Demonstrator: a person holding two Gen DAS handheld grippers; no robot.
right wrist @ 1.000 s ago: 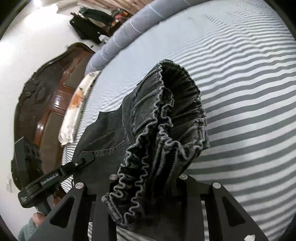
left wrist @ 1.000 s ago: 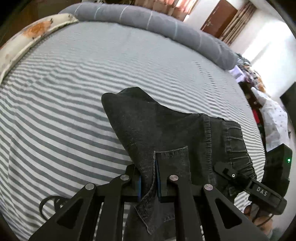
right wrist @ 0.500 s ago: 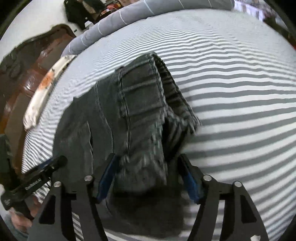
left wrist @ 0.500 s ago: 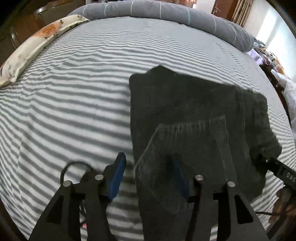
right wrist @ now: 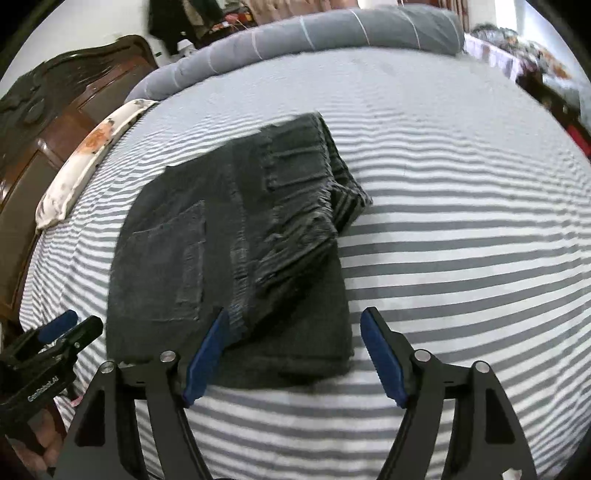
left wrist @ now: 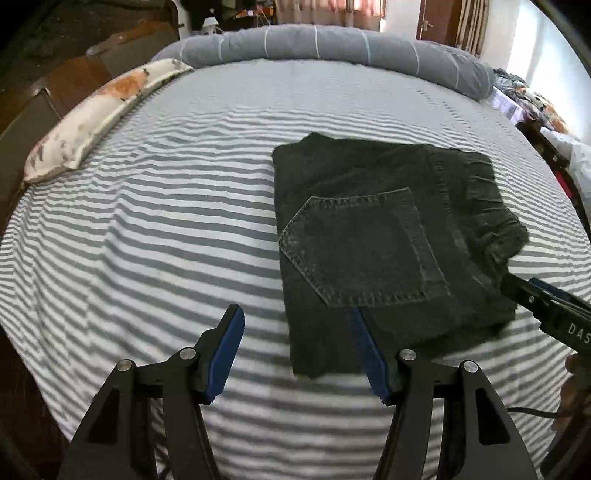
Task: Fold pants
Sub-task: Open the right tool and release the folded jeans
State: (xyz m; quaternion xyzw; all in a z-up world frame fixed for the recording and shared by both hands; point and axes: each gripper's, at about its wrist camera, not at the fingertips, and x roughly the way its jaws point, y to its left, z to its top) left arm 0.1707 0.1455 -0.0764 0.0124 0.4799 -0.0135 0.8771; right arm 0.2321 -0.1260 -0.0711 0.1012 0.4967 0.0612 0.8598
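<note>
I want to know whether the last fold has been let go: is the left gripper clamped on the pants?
No: the left gripper is open, its blue pads spread wide, and the folded pants lie flat on the striped bed.

The place was a home bedroom. A bed (left wrist: 147, 221) with a striped sheet, a floral pillow (left wrist: 99, 110), a grey bolster (left wrist: 332, 44) and a carved wooden headboard (right wrist: 55, 110) filled it. Curtains (left wrist: 328, 9) hung behind.

Striped bed (left wrist: 155, 229) bears folded black pants (left wrist: 373, 236), floral pillow (left wrist: 99, 110).
</note>
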